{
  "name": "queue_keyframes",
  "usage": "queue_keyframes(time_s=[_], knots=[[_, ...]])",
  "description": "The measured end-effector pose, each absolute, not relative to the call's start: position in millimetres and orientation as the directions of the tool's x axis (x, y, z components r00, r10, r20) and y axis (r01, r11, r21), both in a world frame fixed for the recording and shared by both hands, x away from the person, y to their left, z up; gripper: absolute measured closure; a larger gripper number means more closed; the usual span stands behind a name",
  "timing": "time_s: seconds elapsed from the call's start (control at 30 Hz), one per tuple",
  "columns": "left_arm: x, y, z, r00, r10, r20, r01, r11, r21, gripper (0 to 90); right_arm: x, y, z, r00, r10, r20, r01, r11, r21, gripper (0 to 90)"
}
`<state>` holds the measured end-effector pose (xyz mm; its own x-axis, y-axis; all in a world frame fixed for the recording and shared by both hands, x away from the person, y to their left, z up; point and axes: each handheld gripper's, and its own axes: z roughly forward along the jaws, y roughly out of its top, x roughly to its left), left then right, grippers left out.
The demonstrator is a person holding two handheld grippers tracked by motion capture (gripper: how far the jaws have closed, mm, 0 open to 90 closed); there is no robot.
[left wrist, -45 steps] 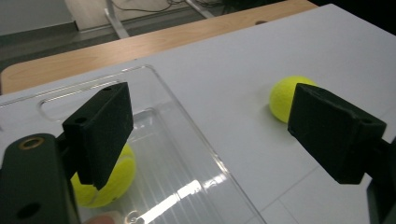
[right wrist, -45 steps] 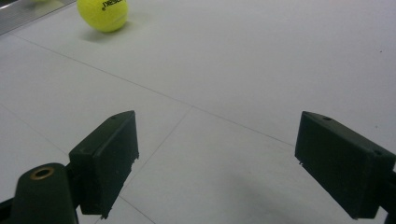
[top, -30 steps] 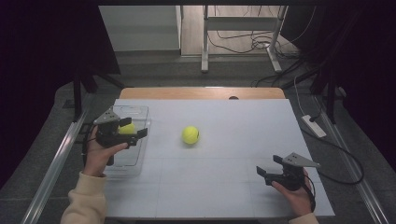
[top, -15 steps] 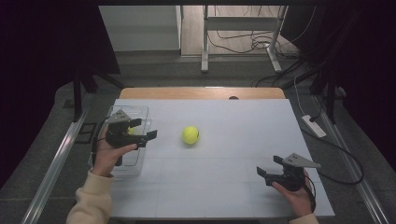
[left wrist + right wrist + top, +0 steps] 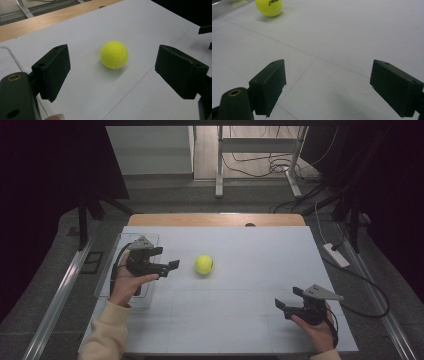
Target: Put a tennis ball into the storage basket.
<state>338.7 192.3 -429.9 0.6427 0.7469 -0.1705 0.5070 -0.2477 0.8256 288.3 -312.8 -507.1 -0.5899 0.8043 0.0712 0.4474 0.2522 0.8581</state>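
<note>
A yellow tennis ball [image 5: 204,264] lies on the white table [image 5: 240,320], left of centre. My left gripper [image 5: 165,258] is open just left of the ball, pointing at it, a short gap away. Seen from the left gripper view, the ball [image 5: 114,54] sits ahead between the wide-apart jaws of the left gripper [image 5: 117,72], with no contact. My right gripper [image 5: 287,298] rests open near the front right of the table, nothing in it. From the right gripper view the ball [image 5: 269,7] is far off beyond the open right gripper [image 5: 329,85].
A clear plastic tray [image 5: 116,251] stands at the table's left edge, partly under the left hand; its rim [image 5: 7,50] shows beside the left jaw. A wooden strip [image 5: 215,219] runs along the far edge. Cables and a power strip [image 5: 336,255] lie off the right side.
The left gripper has moved right, from above the tray out over the table toward the ball. A yellow ball seen at its jaws over the tray earlier is now out of sight. The right gripper stayed put.
</note>
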Motion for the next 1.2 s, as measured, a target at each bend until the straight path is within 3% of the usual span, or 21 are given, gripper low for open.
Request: queue_keyframes(time_s=[0.53, 1.2], knots=[[353, 160, -427, 0.685, 0.718, -0.126, 0.503, -0.341, 0.794, 14.6, 288, -312, -507, -0.593, 0.803, 0.065, 0.446, 0.26, 0.857, 13.3], [371, 133, -429, 0.703, 0.698, -0.134, 0.521, -0.378, 0.765, 14.6, 290, -311, -507, -0.597, 0.799, 0.068, 0.443, 0.258, 0.859, 13.3]])
